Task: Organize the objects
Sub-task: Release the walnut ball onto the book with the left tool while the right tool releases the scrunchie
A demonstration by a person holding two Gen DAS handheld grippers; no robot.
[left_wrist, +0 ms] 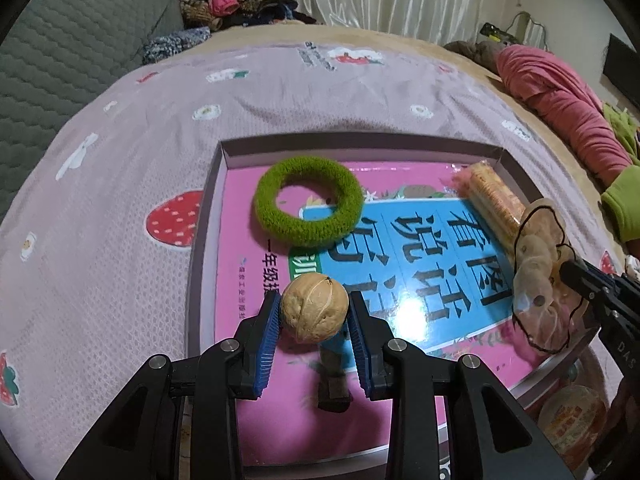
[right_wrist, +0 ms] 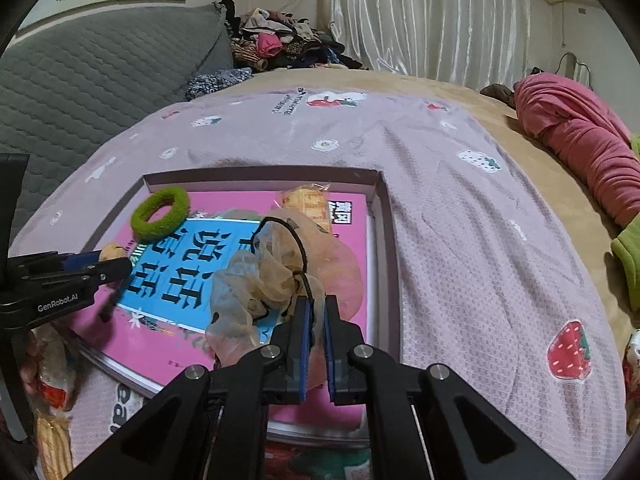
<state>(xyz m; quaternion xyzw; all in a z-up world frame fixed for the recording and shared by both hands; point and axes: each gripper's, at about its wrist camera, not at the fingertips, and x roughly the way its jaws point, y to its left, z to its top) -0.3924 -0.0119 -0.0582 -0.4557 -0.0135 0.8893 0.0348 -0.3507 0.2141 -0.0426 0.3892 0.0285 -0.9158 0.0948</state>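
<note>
My left gripper is shut on a tan walnut, held just above a pink-and-blue book that lies in a shallow grey box. A fuzzy green ring and a wrapped cracker pack rest on the book. My right gripper is shut on a sheer beige scrunchie with a black cord, over the book's right half. In the right wrist view the left gripper with the walnut is at the left, the green ring behind it.
The box sits on a pink strawberry-print blanket over a tan bed. A grey quilted headboard is at the left, a clothes pile behind, pink clothing at the right. Snack packets lie near the box's front corner.
</note>
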